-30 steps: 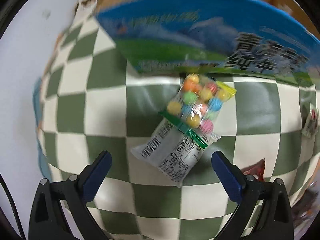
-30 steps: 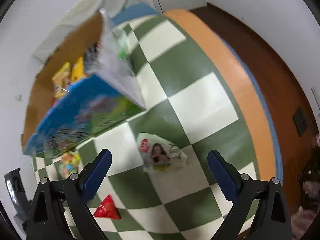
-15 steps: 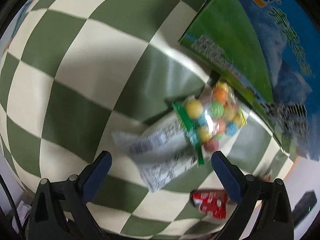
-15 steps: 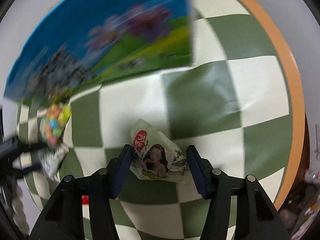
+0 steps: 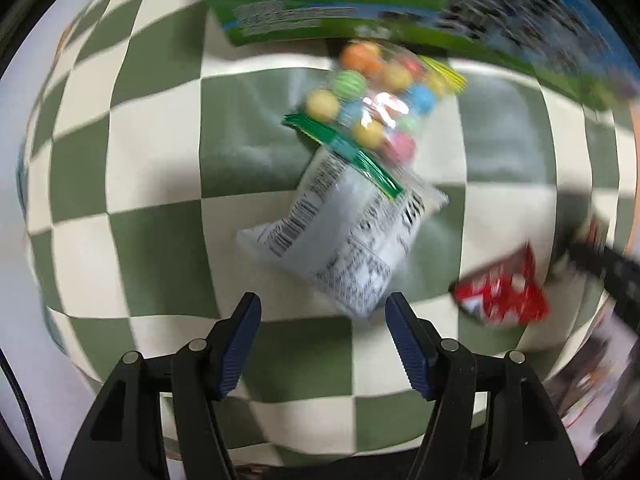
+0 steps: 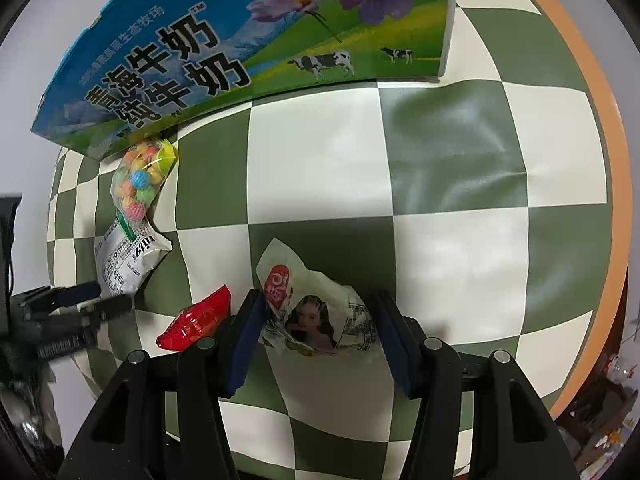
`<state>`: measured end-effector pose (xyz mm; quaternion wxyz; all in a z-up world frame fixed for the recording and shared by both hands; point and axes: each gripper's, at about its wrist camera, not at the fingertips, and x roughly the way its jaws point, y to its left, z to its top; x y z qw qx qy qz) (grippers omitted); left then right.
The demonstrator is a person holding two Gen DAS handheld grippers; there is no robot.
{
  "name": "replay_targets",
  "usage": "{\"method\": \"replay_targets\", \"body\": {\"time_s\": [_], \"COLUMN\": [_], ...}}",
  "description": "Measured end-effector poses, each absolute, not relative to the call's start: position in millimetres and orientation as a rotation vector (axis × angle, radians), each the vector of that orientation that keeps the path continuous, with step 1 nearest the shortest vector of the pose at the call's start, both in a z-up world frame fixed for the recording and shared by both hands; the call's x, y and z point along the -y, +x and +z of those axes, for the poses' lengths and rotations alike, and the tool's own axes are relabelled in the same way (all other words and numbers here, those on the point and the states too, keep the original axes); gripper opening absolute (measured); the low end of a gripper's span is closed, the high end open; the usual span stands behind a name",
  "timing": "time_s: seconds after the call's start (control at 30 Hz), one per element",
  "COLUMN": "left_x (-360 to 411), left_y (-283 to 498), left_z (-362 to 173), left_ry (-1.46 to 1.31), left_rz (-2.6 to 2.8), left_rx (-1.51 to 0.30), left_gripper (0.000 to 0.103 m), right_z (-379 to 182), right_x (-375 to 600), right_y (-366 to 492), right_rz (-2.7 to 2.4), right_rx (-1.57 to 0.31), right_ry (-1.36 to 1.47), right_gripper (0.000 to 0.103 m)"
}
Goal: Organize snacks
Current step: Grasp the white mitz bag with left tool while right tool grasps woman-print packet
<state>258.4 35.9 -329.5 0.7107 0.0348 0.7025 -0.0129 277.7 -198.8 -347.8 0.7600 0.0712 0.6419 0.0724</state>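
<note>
My right gripper (image 6: 319, 300) is shut on a white snack packet with a printed portrait (image 6: 312, 320), both pads pressing its sides on the checked cloth. In the left wrist view my left gripper (image 5: 322, 308) points down with its jaws closing. The lower corner of a silver packet (image 5: 344, 240) lies between them, and the pads are not pressing on it. A clear bag of coloured candy balls (image 5: 376, 96) overlaps that packet's top. A red packet (image 5: 504, 292) lies to the right. The right wrist view also shows the silver packet (image 6: 128, 260), candy bag (image 6: 140, 176) and red packet (image 6: 200, 320).
A blue and green milk carton box (image 6: 248, 40) stands behind the snacks, and the candy bag touches its lower edge. The green and cream checked cloth (image 6: 440, 160) covers a round table with an orange rim (image 6: 600, 120). A white wall lies to the left.
The right gripper came down and shut on the portrait packet, then held still. The left gripper dropped over the silver packet and its jaws narrowed sharply.
</note>
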Motion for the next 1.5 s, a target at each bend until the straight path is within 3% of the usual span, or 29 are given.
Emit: {"method": "replay_targets", "body": {"time_s": [0.2,0.4,0.63,0.9,1.0,1.13,1.43,1.5], "left_x": [7,39,6,-45,-47,-50,-36,-30], "left_y": [263,288,275,202,194,199,239,241], "left_z": [-307,-348,-354,-381,-387,-399,-379,-379], "left_ry": [0.35,0.546,0.333,-0.01,-0.022,-0.034,0.037,0.05], "left_rz": [-0.053,-0.1,-0.083,-0.074,-0.074,-0.086,-0.042,-0.044], "left_rx": [-1.439,-1.511,-1.54,-1.713,-1.707,-1.724,-1.65,-1.642], "left_gripper": [0.071,0.074,0.055,0.055,0.055,0.07,0.07,0.07], "right_z": [-344,-350,-352,-370,-379,-387,-376,-376], "right_x": [202,193,191,186,182,185,193,188], "right_y": [288,293,287,249,239,241,236,230], "right_rz": [0.155,0.154,0.175,0.25,0.267,0.244,0.247,0.271], "right_rx": [-1.405,-1.423,-1.444,-1.549,-1.582,-1.587,-1.589,-1.595], "right_ry": [0.148,0.141,0.128,0.095,0.08,0.134,0.195,0.142], "right_gripper": [0.059,0.059,0.059,0.058,0.053,0.054,0.058,0.064]}}
